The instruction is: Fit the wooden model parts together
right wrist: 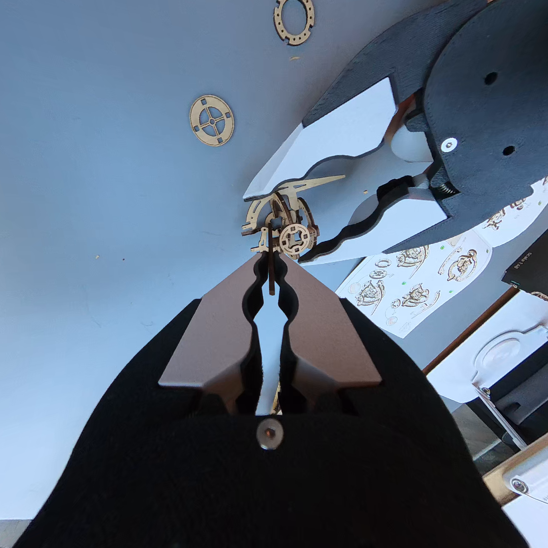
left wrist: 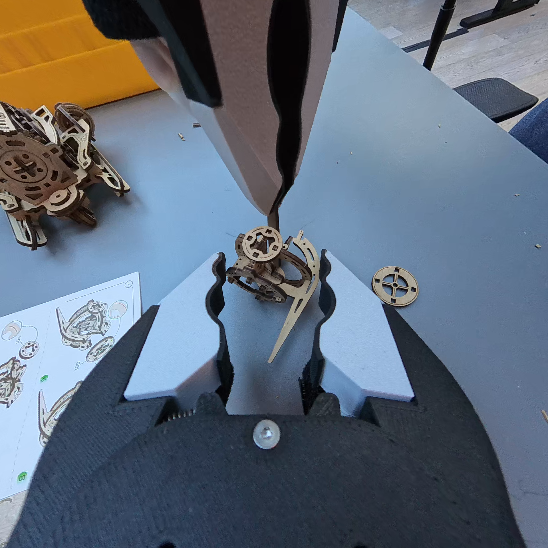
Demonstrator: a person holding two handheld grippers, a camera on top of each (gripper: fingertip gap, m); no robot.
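Note:
A small wooden subassembly with a round hub disc and a long pointed blade rests on the grey table. My left gripper is open, with one finger on each side of the subassembly; I cannot tell whether they touch it. My right gripper comes down from above, shut on a thin dark wooden stick whose lower end meets the subassembly beside the hub. In the right wrist view, the right gripper pinches the stick against the subassembly, and the open left gripper flanks it.
A loose spoked wooden disc lies right of the left gripper and also shows in the right wrist view. A notched wooden ring lies farther off. A large built model stands at left. An instruction sheet lies front left. The grippers are tip to tip, or close to it. My left gripper's tips are some 5 cm from the loose spoked wooden disc. My right wrist view looks at it from another angle.

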